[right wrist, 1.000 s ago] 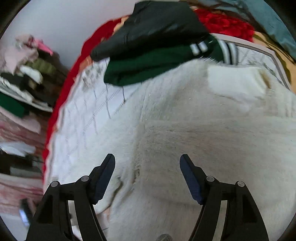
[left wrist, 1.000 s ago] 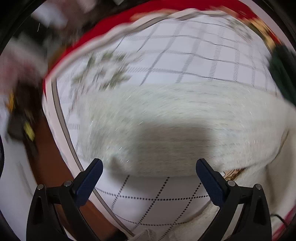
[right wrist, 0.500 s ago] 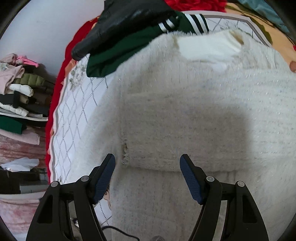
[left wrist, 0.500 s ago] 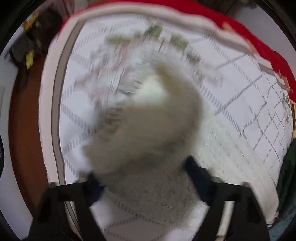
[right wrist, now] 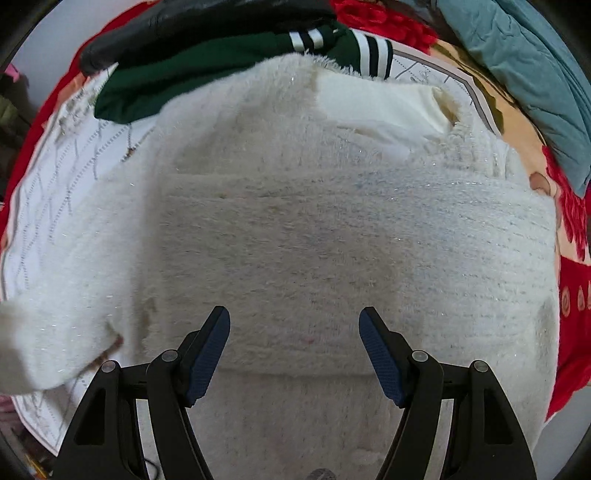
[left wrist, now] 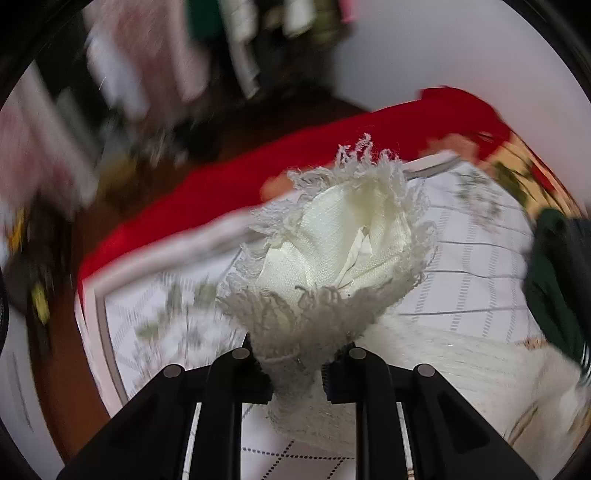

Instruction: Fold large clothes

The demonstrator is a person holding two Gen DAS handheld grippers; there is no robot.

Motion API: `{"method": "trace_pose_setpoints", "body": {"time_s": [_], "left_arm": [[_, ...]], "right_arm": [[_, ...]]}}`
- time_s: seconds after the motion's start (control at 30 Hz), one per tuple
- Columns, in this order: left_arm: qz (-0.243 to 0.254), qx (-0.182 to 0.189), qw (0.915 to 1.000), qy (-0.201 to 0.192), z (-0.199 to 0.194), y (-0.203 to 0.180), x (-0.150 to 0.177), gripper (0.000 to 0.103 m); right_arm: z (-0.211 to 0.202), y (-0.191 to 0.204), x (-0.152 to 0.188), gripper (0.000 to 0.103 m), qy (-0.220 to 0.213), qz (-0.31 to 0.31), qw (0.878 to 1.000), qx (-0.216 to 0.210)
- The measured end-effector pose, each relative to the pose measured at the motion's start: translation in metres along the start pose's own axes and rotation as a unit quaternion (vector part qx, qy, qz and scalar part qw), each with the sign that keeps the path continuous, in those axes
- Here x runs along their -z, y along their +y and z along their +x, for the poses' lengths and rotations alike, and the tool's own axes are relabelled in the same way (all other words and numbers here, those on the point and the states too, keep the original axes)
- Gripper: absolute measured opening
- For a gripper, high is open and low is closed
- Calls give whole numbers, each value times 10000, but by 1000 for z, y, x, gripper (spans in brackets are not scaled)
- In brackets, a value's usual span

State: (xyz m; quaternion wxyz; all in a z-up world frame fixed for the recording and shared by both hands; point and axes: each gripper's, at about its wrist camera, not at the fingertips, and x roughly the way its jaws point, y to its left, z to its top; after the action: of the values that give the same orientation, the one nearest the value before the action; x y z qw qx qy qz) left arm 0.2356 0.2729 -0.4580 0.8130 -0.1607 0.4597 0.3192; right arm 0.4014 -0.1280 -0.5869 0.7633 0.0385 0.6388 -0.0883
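Observation:
A fuzzy cream-white sweater (right wrist: 332, 221) lies spread on the bed, its body folded across and its smooth lining showing at the neck. My right gripper (right wrist: 293, 350) hovers open just above the folded part, pointing steeply down, nothing between its blue pads. In the left wrist view my left gripper (left wrist: 297, 365) is shut on the sweater's sleeve end (left wrist: 332, 251). The frayed cuff flares up in front of the camera and is lifted off the quilt. That sleeve (right wrist: 33, 332) trails off the left edge of the right wrist view.
The bed has a white quilt with a grid pattern (left wrist: 480, 258) over a red blanket (left wrist: 221, 184). A dark green garment with white stripes (right wrist: 207, 62) and a black jacket (right wrist: 184, 22) lie beyond the sweater. A teal duvet (right wrist: 524, 66) is at the far right. Clothes shelves stand past the bed.
My left gripper closed on the sleeve end and lifted it, swinging up off the quilt. My right gripper sank closer to the sweater and tilted further down, still open.

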Motion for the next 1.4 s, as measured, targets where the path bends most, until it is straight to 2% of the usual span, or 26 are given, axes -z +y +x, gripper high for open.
{"method": "trace_pose_setpoints", "body": {"time_s": [0.1,0.17,0.23,0.33,0.47,0.5,0.6,0.77,0.87,0.9,0.93,1.0,1.03,1.17,1.3,1.4], "left_arm": [[678,167,9968,-379,-30,-37,-6,15],[1100,359,9917,-567,-49,-66,-5,15],[1516,663,9838,-684,-68,-99,0,14],[2045,1295,9686,-572,-99,-151,21,14],[2683,2177,9381,-233,-138,-231,67,14],[2898,2434,9256,-77,-148,-261,84,15],[3346,2904,8960,286,-170,-323,127,15],[4171,3211,8487,517,-192,-410,210,17],[4536,3037,8357,600,-184,-438,243,23],[4581,3019,8335,657,-180,-440,248,36],[4612,3047,8296,789,-173,-441,250,59],[4522,3138,8282,1056,-163,-439,250,85],[4436,3167,8313,1091,-162,-434,247,85],[4039,3117,8526,1127,-160,-410,220,85],[3523,2861,8841,1113,-151,-359,182,85],[3230,2403,9087,1108,-135,-309,163,85]], "right_arm": [[5,-4,-3,74,42,37,10000,4],[2,-14,-5,74,29,131,9999,3],[-2,-28,-6,74,6,262,9996,-78],[-11,-65,-7,74,-7,522,9985,-134],[-27,-135,3,74,23,1038,9945,-122],[-30,-156,7,74,27,1176,9930,-74],[-35,-217,21,74,32,1568,9875,148],[-30,-294,43,74,124,1995,9787,476],[-30,-330,52,74,76,2174,9743,589],[-30,-340,53,74,56,2236,9730,573],[-31,-347,54,74,43,2287,9720,547],[-33,-360,58,74,-37,2428,9693,393],[-34,-365,58,74,-98,2491,9680,287],[-44,-376,58,74,-302,2648,9637,-129],[-45,-379,48,74,-267,2462,9683,-337],[-39,-377,40,74,-148,2137,9758,-436]]}}
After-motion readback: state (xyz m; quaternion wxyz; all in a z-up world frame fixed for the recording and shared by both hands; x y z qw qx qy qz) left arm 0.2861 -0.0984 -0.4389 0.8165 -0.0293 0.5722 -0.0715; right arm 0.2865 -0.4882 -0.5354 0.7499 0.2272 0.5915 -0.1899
